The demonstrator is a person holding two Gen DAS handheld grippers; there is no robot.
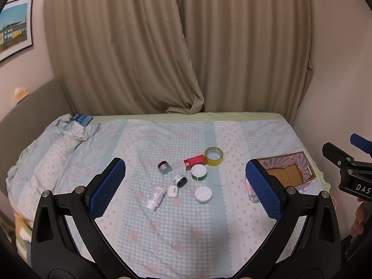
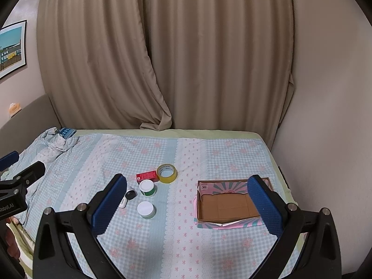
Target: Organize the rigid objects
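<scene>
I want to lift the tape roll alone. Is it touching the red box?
Touching. In the left wrist view the tape roll presses against the red box's end with no bedsheet between them; the right wrist view agrees.

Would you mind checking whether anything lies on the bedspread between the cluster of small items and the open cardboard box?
Nothing visible does. Between the tape roll, the two white-lidded jars and the cardboard box lies only bare checked bedspread. The box looks empty. Both the right gripper and left gripper hover with jaws wide apart, holding nothing.

Dim even light, sharp, fisheye-warped edges
</scene>
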